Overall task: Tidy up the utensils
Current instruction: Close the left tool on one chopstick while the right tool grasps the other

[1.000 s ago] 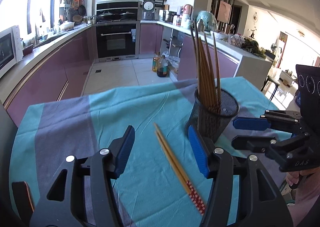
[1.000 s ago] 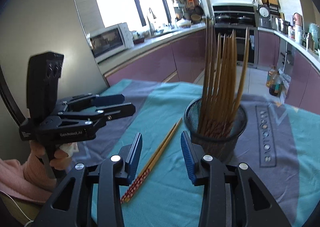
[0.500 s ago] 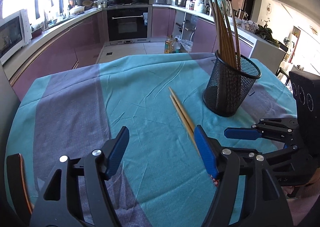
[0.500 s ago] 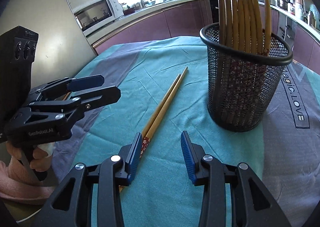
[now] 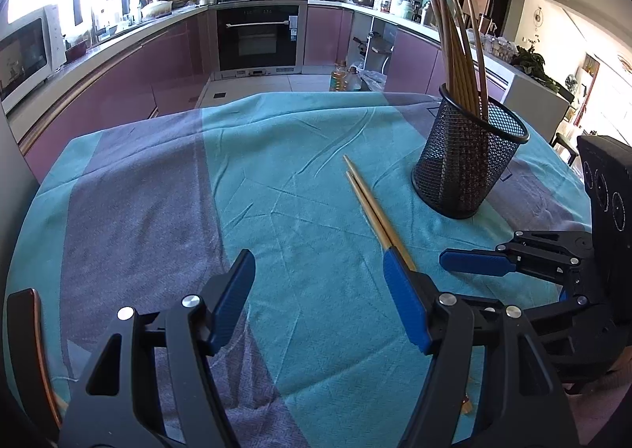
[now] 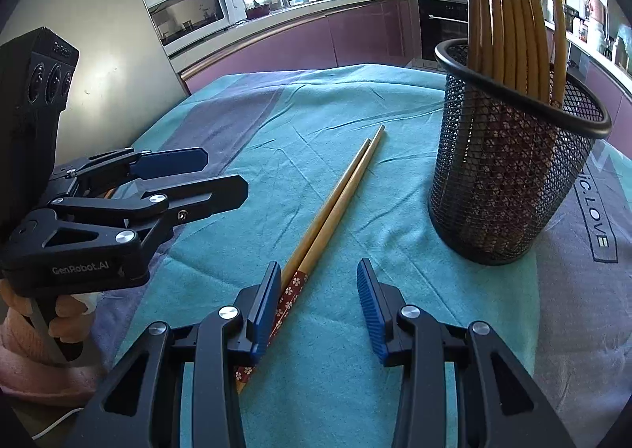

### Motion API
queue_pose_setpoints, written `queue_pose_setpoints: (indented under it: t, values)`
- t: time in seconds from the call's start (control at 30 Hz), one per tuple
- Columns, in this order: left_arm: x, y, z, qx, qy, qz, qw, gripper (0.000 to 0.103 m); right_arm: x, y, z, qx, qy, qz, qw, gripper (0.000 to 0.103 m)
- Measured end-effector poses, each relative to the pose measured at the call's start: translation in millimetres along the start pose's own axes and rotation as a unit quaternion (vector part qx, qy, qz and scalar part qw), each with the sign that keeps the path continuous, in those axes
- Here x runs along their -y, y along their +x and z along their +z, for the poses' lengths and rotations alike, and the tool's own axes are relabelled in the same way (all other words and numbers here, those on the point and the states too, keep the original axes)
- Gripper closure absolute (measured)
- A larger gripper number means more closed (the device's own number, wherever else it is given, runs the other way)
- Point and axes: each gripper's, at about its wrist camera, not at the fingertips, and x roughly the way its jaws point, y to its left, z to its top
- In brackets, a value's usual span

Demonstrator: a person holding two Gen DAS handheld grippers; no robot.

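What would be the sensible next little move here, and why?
Probably slide the right gripper slightly left and close on the loose chopsticks. They lie flat on the cloth beside the mesh holder, and their patterned ends sit against its left finger, both grippers open.

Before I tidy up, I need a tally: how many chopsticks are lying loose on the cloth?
2. The chopsticks lie side by side on the cloth, left of the mesh cup, their patterned ends by the right gripper. Others stand in the cup.

loose chopsticks (image 6: 335,207): 2 | mesh holder (image 6: 509,179): 1 | chopsticks in holder (image 6: 513,21): about 7 | microwave (image 6: 189,11): 1
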Motion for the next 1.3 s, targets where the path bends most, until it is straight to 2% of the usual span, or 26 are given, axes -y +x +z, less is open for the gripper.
queue_pose_setpoints:
  t: [0.17, 0.5, 0.9, 1.23, 1.3]
  values:
    - [0.9, 3.2, -1.7, -0.003, 0.0, -0.004, 1.0, 0.036, 0.5, -1.6, -2.1, -0.001, -0.002, -0.014, 1.0, 0.065]
    - [8.8, 10.2, -4.7, -0.011, 0.013, -0.012, 0.9998, 0.037, 13.2, -8.8, -6.5, -0.005, 0.019, -0.008, 1.0, 0.069]
    - [29.9, 27.9, -7.0, -0.037, 0.038, -0.032, 0.998, 0.04, 22.9, -11.6, -7.4, -0.009, 0.032, -0.001, 0.999, 0.071]
    - [39.1, 42.3, -10.3, -0.065, 0.054, -0.027, 0.9961, 0.047, 25.7, -11.4, -5.8, -0.01, 0.032, -0.003, 0.999, 0.072]
    - [40.9, 43.2, -10.2, -0.066, 0.057, -0.024, 0.9959, 0.055, 26.2, -11.7, -5.7, -0.01, 0.033, -0.005, 0.999, 0.072]
